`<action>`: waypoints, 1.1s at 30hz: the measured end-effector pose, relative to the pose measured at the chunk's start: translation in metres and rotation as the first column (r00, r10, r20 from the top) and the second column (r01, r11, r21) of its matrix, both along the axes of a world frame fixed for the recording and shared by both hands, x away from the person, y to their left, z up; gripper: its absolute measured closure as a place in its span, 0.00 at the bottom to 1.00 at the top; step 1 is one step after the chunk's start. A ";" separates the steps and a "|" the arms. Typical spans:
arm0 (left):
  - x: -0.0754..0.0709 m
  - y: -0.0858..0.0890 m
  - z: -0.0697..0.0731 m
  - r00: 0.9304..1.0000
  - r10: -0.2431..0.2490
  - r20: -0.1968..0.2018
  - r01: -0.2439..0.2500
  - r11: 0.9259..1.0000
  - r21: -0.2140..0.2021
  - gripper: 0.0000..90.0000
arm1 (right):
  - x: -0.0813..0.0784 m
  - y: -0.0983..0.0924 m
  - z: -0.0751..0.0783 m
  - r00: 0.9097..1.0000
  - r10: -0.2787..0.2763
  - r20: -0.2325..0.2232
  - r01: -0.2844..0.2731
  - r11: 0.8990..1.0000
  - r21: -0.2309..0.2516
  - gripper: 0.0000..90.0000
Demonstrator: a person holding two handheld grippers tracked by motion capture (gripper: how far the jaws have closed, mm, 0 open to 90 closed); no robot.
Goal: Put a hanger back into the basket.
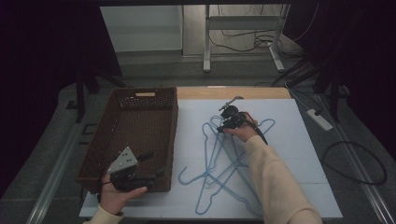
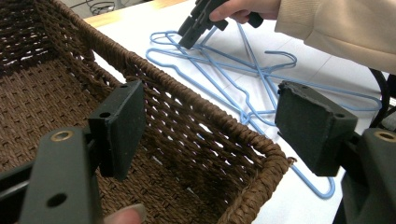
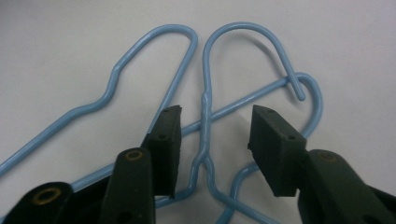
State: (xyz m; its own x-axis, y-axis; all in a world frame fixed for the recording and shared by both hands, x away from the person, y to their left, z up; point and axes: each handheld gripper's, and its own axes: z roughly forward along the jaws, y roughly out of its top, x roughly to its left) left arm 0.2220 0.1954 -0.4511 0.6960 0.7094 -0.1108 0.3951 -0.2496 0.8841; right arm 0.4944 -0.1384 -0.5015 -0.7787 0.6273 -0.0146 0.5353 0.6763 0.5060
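Several light blue wire hangers [image 1: 224, 158] lie tangled on the white table cover. My right gripper [image 1: 222, 124] is at the far end of the pile, tipped down onto it. In the right gripper view its jaws [image 3: 215, 135] stand partly apart on either side of one hanger's twisted neck [image 3: 205, 116]; the pads do not touch the wire. My left gripper [image 1: 153, 164] hovers open over the near right corner of a brown wicker basket [image 1: 173, 135]. Nothing is between its pads [image 2: 210, 121]. The left gripper view also shows the right gripper [image 2: 187, 39] on the hangers [image 2: 261, 70].
The basket's woven rim [image 2: 187, 93] runs between my left gripper and the hangers, and nothing lies inside it. A strip of bare wood [image 1: 233, 92] shows at the table's far edge. A power strip [image 1: 320, 119] and cables lie on the floor to the right.
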 end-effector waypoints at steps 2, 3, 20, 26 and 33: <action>0.000 0.000 0.000 1.000 0.000 0.001 0.000 1.000 0.000 0.29 | 0.002 0.002 -0.002 1.000 0.013 -0.003 -0.013 1.000 -0.010 0.68; 0.000 0.000 0.000 1.000 -0.001 0.000 0.001 1.000 0.001 0.28 | 0.002 0.003 -0.003 1.000 0.015 -0.004 -0.015 1.000 -0.015 0.70; 0.000 -0.002 0.000 1.000 0.000 0.003 0.000 1.000 0.002 0.28 | -0.004 0.007 0.000 0.999 0.037 -0.006 -0.038 0.997 -0.062 0.96; 0.000 -0.001 0.000 1.000 0.004 0.002 -0.004 1.000 0.001 0.28 | -0.017 0.000 0.020 0.998 0.021 0.054 -0.020 1.000 -0.015 0.96; 0.000 -0.002 -0.001 1.000 0.004 -0.001 -0.004 1.000 0.004 0.28 | -0.035 -0.017 0.047 0.992 -0.004 0.127 -0.005 0.998 0.067 0.96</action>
State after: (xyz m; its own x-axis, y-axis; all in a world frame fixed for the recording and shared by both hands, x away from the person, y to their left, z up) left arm 0.2220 0.1930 -0.4519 0.6931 0.7126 -0.1089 0.3971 -0.2513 0.8827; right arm 0.4598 -0.1553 -0.4543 -0.7737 0.6296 -0.0711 0.4633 0.6387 0.6143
